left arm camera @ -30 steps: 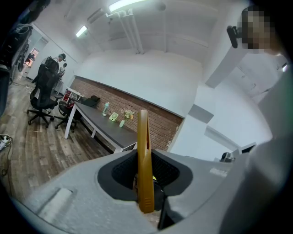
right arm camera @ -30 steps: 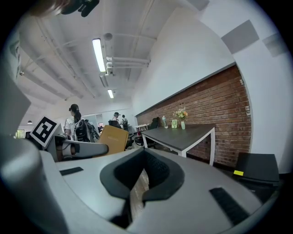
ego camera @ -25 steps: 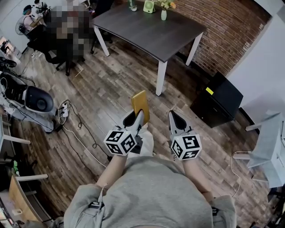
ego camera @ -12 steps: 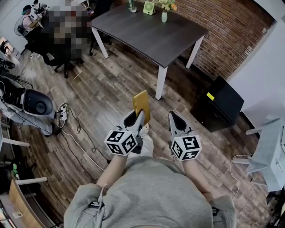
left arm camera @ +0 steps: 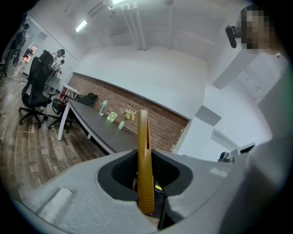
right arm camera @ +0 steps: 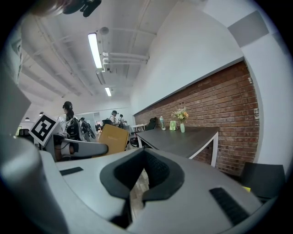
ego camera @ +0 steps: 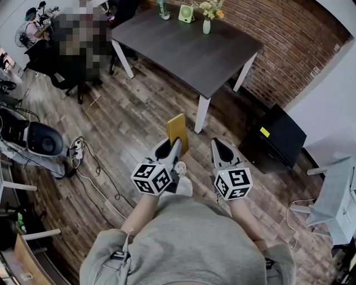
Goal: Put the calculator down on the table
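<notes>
The calculator, a flat mustard-yellow slab, is not yet at the table. It hangs above the wooden floor, a little short of the table's near corner, and it stands on its thin edge with the upper part rising free. The left claw is closed on its lower end. The left gripper view shows the slab pinched between the dark pads, which stand only a narrow way apart because the body is thin. The right claw, just beside it and equally short of the table, carries nothing, and its jaws appear drawn together. I judge the step in hand to be the carrying. To do it well, bring the calculator fully over the dark top before lowering it, and choose the bare area near the near corner, well apart from the vase of flowers, the small green object and the bottle at the table's far edge. A slab set down on its edge would probably fall over, so it seems wiser to roll the claw until the broad face lies flat on the table, and to let the pads go only when it rests there. The free claw should stay away from the table's edge.
</notes>
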Action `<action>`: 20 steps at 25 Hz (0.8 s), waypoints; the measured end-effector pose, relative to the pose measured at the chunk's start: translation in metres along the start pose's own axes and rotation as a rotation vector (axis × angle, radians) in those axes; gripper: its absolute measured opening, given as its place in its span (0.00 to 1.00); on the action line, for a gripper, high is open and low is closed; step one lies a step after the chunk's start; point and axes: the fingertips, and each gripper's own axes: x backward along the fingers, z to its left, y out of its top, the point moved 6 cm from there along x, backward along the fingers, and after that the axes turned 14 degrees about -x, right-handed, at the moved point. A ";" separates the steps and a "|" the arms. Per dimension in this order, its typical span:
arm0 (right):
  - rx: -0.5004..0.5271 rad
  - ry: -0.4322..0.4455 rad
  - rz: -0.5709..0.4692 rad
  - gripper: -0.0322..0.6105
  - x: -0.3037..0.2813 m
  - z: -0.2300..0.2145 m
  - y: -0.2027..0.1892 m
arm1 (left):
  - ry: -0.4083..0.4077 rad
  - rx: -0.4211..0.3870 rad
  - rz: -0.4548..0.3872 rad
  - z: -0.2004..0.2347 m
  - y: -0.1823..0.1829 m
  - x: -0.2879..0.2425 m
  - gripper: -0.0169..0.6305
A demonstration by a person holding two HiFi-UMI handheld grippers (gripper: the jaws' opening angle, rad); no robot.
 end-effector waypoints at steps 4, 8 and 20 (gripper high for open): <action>0.003 -0.008 -0.003 0.05 -0.033 -0.006 0.015 | -0.015 -0.004 0.000 0.021 0.015 -0.028 0.16; 0.010 -0.016 -0.004 0.05 -0.066 -0.010 0.027 | -0.031 -0.005 0.002 0.043 0.027 -0.053 0.16; 0.015 -0.047 -0.018 0.05 -0.153 -0.024 0.054 | -0.068 -0.015 0.006 0.105 0.056 -0.118 0.16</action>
